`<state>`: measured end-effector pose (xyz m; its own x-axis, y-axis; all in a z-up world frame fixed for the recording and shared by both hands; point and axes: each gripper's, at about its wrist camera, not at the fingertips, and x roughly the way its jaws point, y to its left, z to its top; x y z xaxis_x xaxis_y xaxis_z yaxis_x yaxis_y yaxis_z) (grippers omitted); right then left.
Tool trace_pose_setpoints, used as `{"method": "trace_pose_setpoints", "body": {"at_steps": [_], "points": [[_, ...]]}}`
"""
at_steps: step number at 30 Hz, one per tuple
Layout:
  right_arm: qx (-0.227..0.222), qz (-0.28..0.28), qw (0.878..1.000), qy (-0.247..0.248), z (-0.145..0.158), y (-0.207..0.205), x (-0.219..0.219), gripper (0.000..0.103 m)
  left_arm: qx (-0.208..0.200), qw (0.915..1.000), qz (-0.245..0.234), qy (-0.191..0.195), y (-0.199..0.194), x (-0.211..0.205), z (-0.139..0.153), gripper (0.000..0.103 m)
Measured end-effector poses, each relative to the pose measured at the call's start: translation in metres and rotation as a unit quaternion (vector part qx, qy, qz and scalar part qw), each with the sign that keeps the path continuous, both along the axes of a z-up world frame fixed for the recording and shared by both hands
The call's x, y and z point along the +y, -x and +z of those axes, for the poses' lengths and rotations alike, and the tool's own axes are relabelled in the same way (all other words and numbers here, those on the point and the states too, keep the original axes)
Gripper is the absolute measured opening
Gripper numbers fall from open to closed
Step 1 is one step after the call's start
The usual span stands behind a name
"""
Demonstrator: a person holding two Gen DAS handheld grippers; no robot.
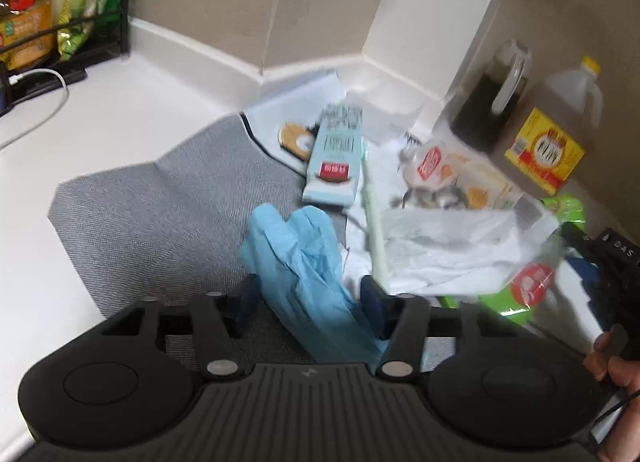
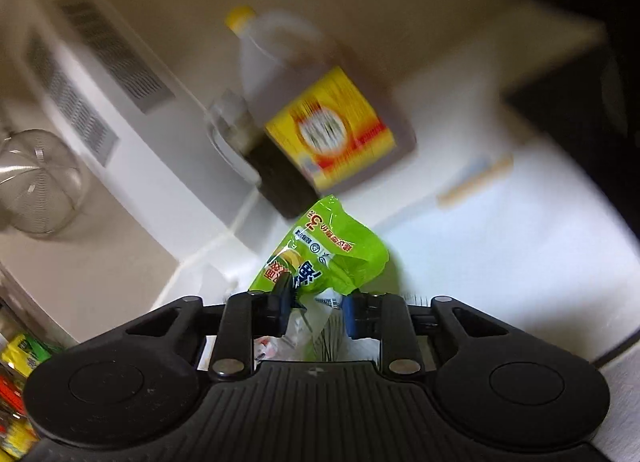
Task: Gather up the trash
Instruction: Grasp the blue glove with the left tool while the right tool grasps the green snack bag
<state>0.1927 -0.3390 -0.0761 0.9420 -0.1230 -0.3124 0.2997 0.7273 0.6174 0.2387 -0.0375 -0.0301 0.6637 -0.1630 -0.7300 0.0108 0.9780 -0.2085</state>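
Observation:
My left gripper (image 1: 310,300) is open around a crumpled light-blue glove (image 1: 298,262) lying on a grey mat (image 1: 160,214); its fingers stand on either side without pinching it. My right gripper (image 2: 316,304) holds a bundle of trash: a green snack wrapper (image 2: 328,258) and clear plastic with white tissue. The same bundle shows in the left wrist view as a clear bag with tissue (image 1: 460,246) lifted above the counter. A pale-blue box (image 1: 336,158), a round wrapper (image 1: 296,138) and other wrappers (image 1: 448,174) lie beyond the glove.
A large bottle with a yellow label (image 1: 548,138) and a dark jug (image 1: 492,102) stand at the back right by a white appliance (image 1: 432,22). A rack of snack packets (image 1: 52,6) and a white cable (image 1: 44,110) are at the far left. White counter (image 1: 120,102) surrounds the mat.

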Motion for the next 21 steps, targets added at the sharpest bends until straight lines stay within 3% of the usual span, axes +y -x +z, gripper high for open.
{"method": "trace_pose_setpoints", "body": {"at_steps": [1,2,5,11,18,21], "points": [[-0.014,-0.006,1.0,0.022,0.007,0.005,0.003,0.025,-0.007,1.0,-0.002,-0.001,0.003,0.001,0.003,0.043],[-0.027,-0.014,0.998,0.047,0.014,0.01,0.006,0.025,-0.013,0.9999,-0.004,-0.002,0.005,0.002,0.007,0.032],[-0.062,-0.036,0.99,0.118,0.034,0.027,0.017,0.023,-0.026,0.9997,0.0,-0.001,0.011,0.008,0.016,0.03],[-0.101,-0.086,0.961,0.244,0.06,0.058,0.04,0.022,-0.05,0.9987,0.004,-0.006,0.029,0.018,0.029,0.028],[-0.16,-0.095,0.928,0.323,0.081,0.11,0.064,0.022,-0.088,0.9961,-0.004,0.003,0.075,0.031,0.052,0.028],[-0.176,-0.074,0.926,0.326,0.091,0.136,0.071,0.022,-0.103,0.9946,-0.009,0.01,0.102,0.04,0.063,0.028]]}}
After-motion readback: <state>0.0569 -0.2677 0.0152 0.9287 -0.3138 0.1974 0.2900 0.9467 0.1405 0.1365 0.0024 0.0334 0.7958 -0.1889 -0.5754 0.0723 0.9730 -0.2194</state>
